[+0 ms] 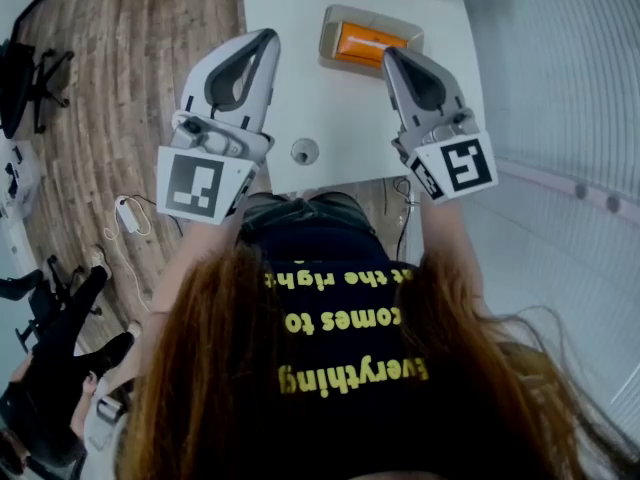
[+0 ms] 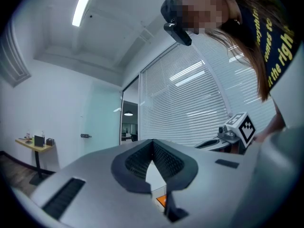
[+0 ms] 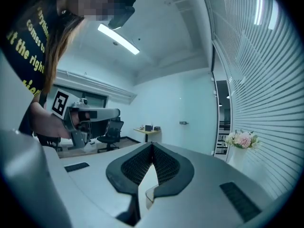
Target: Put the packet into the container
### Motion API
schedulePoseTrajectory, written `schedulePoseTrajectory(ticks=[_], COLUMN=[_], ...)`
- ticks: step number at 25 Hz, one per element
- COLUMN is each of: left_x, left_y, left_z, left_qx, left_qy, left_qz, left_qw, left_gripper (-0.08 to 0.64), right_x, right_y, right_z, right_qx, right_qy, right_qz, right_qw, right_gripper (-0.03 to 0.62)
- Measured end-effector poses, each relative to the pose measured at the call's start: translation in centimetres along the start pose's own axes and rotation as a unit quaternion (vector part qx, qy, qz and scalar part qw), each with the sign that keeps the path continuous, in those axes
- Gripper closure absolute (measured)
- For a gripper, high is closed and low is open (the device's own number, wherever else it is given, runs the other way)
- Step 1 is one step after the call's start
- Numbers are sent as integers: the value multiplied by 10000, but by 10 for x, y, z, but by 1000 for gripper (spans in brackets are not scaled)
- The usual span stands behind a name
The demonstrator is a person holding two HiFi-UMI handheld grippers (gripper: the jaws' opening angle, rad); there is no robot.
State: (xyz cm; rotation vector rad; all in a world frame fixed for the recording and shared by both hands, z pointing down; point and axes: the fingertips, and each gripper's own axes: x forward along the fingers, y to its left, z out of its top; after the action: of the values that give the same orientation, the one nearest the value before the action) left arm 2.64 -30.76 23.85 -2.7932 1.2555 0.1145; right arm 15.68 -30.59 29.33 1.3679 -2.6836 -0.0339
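Observation:
A grey rectangular container (image 1: 345,23) stands at the far side of the white table (image 1: 300,88), and an orange packet (image 1: 366,42) lies inside it. My left gripper (image 1: 268,36) is held up to the left of the container, shut and empty. My right gripper (image 1: 390,56) hovers just in front of the container's right end, also shut with nothing in it. In the left gripper view the jaw tips meet (image 2: 153,141), and a corner of the orange packet (image 2: 161,201) shows below them. The right gripper view has its jaws closed (image 3: 152,145) and pointing across the room.
A round grommet (image 1: 305,151) sits near the table's front edge. Wooden floor with a white adapter and cable (image 1: 128,213) lies to the left, and another person's legs (image 1: 60,338) are at bottom left. Slatted blinds (image 1: 560,78) run along the right. Flowers (image 3: 243,139) stand by the blinds.

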Motion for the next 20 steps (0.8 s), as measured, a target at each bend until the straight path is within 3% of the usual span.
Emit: schedulePoseTrajectory(ticks=[7,20], left_x=[1,-7], left_y=[-2,0], left_z=[-6,-6], left_qx=[9,4], left_qy=[2,-2], left_qz=[-45,-64], left_qw=[10000,10000], left_gripper=[558,558], right_x=[-23,-26], right_y=[8,17], right_z=[20,38], right_qx=[463,434], right_qy=[-390,-559], right_qz=[-256,-329], right_qw=[9978,9969], right_gripper=[571,571])
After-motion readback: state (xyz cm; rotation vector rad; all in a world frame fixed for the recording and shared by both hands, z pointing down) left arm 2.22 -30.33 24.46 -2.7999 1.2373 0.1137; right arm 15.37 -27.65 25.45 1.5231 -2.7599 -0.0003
